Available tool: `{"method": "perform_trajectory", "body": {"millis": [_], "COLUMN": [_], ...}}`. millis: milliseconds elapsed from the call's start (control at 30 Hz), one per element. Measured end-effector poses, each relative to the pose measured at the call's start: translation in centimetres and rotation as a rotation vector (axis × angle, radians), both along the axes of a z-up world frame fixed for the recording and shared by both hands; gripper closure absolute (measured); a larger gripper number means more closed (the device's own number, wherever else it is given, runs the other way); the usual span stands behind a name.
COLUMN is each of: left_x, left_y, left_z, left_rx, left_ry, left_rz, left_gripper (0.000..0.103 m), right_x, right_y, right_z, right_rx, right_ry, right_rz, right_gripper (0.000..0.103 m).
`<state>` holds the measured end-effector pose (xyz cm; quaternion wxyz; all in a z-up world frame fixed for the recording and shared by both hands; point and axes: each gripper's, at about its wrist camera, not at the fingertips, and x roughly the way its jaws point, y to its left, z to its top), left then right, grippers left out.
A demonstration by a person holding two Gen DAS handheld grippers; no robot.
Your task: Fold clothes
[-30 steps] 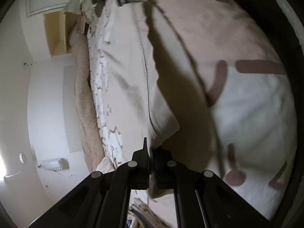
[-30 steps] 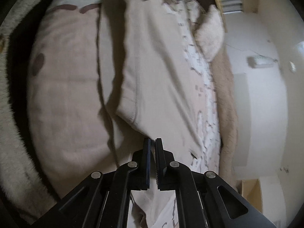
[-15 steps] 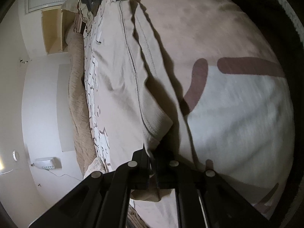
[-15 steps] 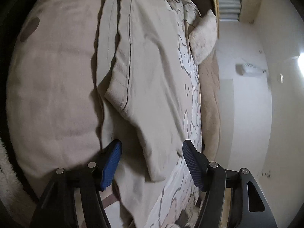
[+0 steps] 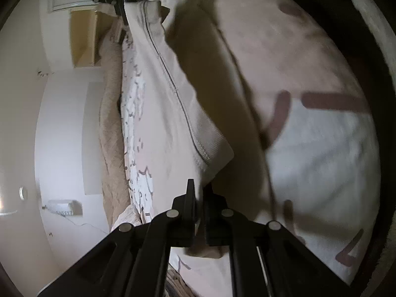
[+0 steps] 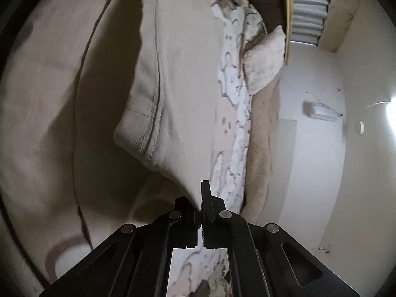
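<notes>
Pinching the beige garment [image 5: 170, 133] at both ends: left gripper [image 5: 199, 198] is clamped on cloth near the ribbed cuff [image 5: 215, 156], which sticks out at 1 o'clock from the tips. Right gripper [image 6: 200, 203] is also clamped tight, a corner of the same fabric caught between its jaws, w/ its own ribbed cuff [image 6: 138, 133] at 10 o'clock.

From there the garment stretches away toward 12 o'clock in both views, hanging just above the patterned bedsheet [image 5: 135, 113] & beside the big pale cushion [image 5: 321, 148]; beyond, a fleece blanket [image 6: 259, 133] runs along the bed edge.

Handling, my read: soft, light, limp knit; sags between grips, not slippery. Best hold is prob. the thick ribbed hems/seams, which bunch less.
</notes>
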<state>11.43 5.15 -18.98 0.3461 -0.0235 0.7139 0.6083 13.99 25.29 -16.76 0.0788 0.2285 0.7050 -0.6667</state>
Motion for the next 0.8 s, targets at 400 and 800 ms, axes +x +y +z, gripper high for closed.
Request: {"method": "perform_trajectory", "body": {"millis": [400,800], "left_x": [0.9,-3.6], "left_y": [-0.5,-1.5], "left_z": [-2.2,-1.2], "left_rx": [-0.029,-0.003], "left_ry": [0.048,0.083], "left_rz": [0.038,0.232], "left_gripper": [0.086,0.045], "right_x": [1.0,0.5], "right_y": [0.4,0.8], "right_z": [-8.5,-8.4], "right_rx": [0.068,-0.029], "right_ry": [-0.057,-0.002], "right_rz": [-0.085,-0.141], "right_gripper": [0.101,0.101]}}
